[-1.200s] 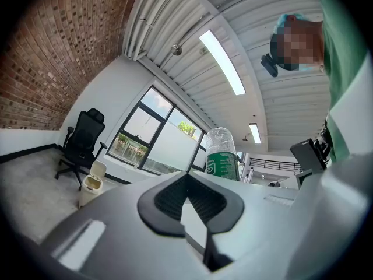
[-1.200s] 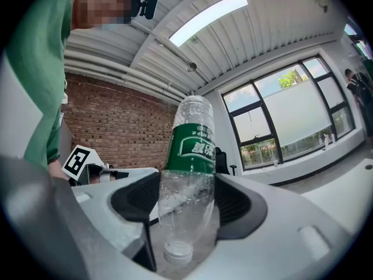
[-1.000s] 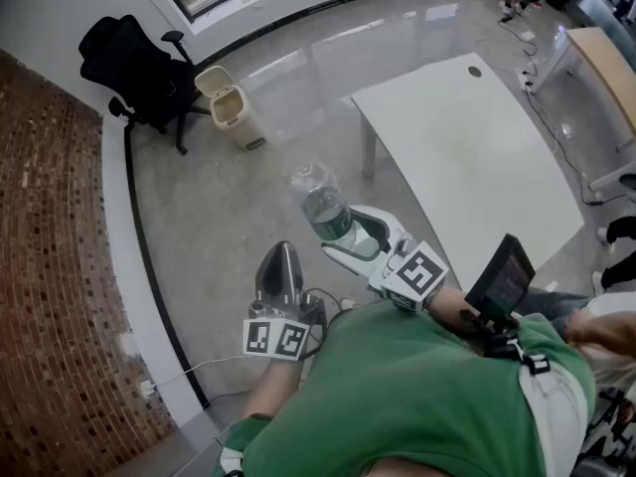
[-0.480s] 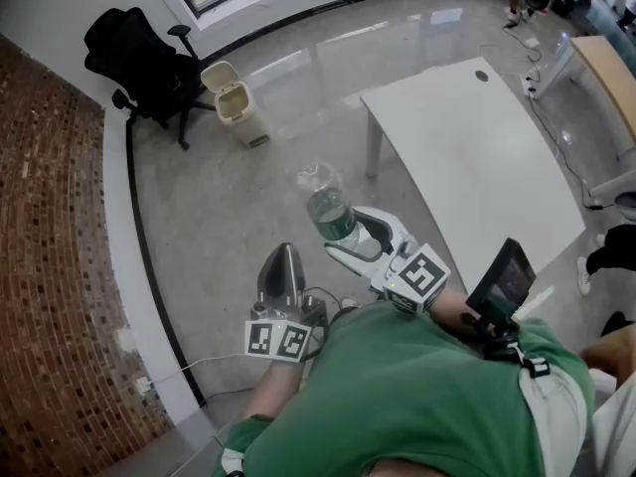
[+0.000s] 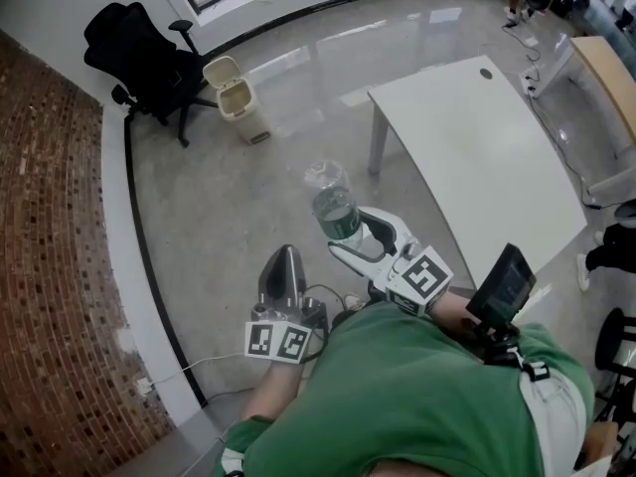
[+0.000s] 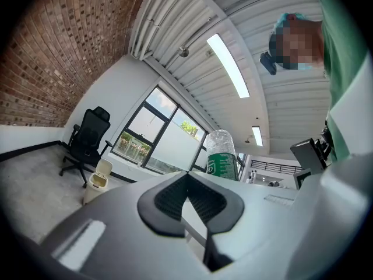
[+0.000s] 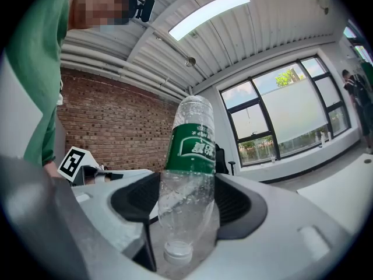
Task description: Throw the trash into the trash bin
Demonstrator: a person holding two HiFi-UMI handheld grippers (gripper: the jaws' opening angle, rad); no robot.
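Observation:
A clear plastic bottle (image 5: 334, 203) with a green label (image 7: 190, 145) is clamped cap-down in my right gripper (image 5: 360, 238), its body sticking up past the jaws. In the right gripper view the bottle (image 7: 185, 185) fills the middle. My left gripper (image 5: 282, 271) is held lower and to the left, jaws closed together with nothing between them; the left gripper view also shows the bottle (image 6: 221, 154) beyond it. The cream trash bin (image 5: 235, 99) stands open on the floor far ahead by the wall, and shows small as the bin (image 6: 97, 180) in the left gripper view.
A black office chair (image 5: 139, 58) stands just left of the bin. A white table (image 5: 477, 157) fills the right side. A brick wall (image 5: 50, 256) runs along the left. Grey floor (image 5: 219, 207) lies between me and the bin.
The view has shifted a little: the table and bin sit slightly further right and up, and the bottle in my right gripper has risen a touch. Both grippers keep their state.

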